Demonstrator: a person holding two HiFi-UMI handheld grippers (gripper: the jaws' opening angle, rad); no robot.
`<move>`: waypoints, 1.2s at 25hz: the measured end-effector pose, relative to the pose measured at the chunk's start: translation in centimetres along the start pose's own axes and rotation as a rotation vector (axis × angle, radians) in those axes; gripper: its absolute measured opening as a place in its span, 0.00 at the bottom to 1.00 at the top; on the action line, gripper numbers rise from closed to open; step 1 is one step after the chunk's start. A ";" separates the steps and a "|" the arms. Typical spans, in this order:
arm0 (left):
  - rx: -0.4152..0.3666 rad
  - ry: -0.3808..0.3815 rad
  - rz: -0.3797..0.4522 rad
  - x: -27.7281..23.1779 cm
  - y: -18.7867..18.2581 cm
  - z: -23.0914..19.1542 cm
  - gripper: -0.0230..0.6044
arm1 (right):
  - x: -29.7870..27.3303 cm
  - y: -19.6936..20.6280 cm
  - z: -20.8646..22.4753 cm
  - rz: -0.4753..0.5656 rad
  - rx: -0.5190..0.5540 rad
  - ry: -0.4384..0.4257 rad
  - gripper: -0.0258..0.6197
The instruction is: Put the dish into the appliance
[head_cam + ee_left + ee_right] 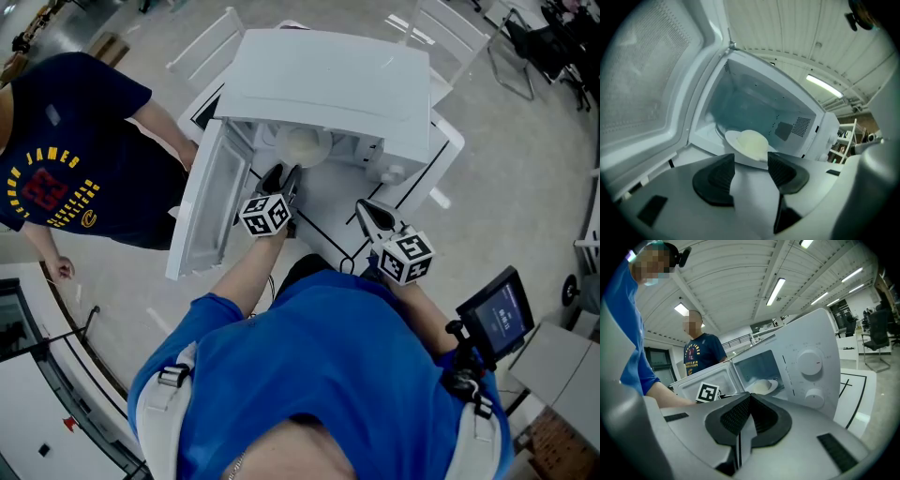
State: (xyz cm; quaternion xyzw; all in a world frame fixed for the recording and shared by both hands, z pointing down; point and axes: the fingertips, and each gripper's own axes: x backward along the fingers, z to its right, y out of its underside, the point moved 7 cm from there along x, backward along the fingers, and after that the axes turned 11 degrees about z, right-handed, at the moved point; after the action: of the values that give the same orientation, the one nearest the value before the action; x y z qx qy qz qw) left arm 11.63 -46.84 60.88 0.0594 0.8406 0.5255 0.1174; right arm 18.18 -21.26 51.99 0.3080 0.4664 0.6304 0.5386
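A white table (323,202) with black lines holds a white microwave (328,80); the microwave's door (202,211) swings wide open to the left side in the head view; in the left gripper view the door (647,79) fills the left side and the inside of the microwave (759,108) is lit pale blue. A person in a blue shirt (309,375) holds both grippers; another person in a dark shirt (66,150) stands just beside the open door.

The left gripper (281,173) points into the microwave's mouth; its jaws stand wide apart with nothing between them (751,161); it has let go. The right gripper (370,214) hangs off to the right over the table, apart from the microwave; its jaws are pressed together and it grips nothing (749,397).

The dish (305,145) is a white plate with a pale round lump on it; it sits inside the microwave, near the front of the opening (747,143), just past the left gripper's tips; the right gripper view shows it through the open front (764,386). Two round knobs (809,363) sit on the microwave's front panel.
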 end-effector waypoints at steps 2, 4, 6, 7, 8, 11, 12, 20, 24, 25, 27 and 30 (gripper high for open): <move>-0.080 0.001 -0.011 0.2 -0.2 0.4 0.40 | 0.0 0.2 0.0 -0.004 0.002 -0.002 0.04; -0.138 0.012 -0.025 0.2 -0.3 0.8 0.40 | 0.0 0.3 0.1 -0.007 0.004 -0.002 0.04; -0.181 0.024 -0.038 0.0 -0.4 1.2 0.39 | -0.1 0.3 0.1 -0.010 0.006 -0.004 0.04; -0.198 0.030 -0.044 -0.1 -0.5 1.4 0.39 | -0.1 0.3 0.2 -0.011 0.008 -0.004 0.04; -0.210 0.035 -0.049 -0.3 -0.5 1.5 0.39 | -0.2 0.3 0.2 -0.012 0.009 -0.004 0.04; -0.228 0.038 -0.059 -0.6 -0.6 1.7 0.37 | -0.4 0.3 0.3 -0.013 0.012 -0.003 0.04; -0.233 0.039 -0.061 -0.7 -0.6 1.7 0.35 | -0.4 0.3 0.3 -0.012 0.013 -0.003 0.04; -0.261 0.028 -0.080 -1.6 -0.9 1.8 0.34 | -0.7 0.2 0.4 -0.009 0.011 0.002 0.04; -0.280 0.023 -0.090 -2.1 -1.0 1.8 0.34 | -0.8 0.0 0.5 -0.005 0.009 0.007 0.04; -0.285 0.020 -0.093 -2.2 -1.0 1.9 0.34 | -0.8 0.0 0.5 -0.005 0.008 0.008 0.04; -0.294 0.015 -0.099 -2.4 -1.1 1.9 0.34 | -0.8 -0.1 0.5 -0.004 0.008 0.010 0.04; -0.303 0.010 -0.104 -2.9 -1.3 2.0 0.35 | -1.0 -0.3 0.5 -0.005 0.009 0.011 0.04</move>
State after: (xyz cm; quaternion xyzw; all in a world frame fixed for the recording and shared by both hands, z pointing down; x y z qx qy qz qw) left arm 14.99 -46.36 59.28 -0.0054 0.7542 0.6398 0.1481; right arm 18.97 -22.12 52.03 0.3058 0.4732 0.6285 0.5362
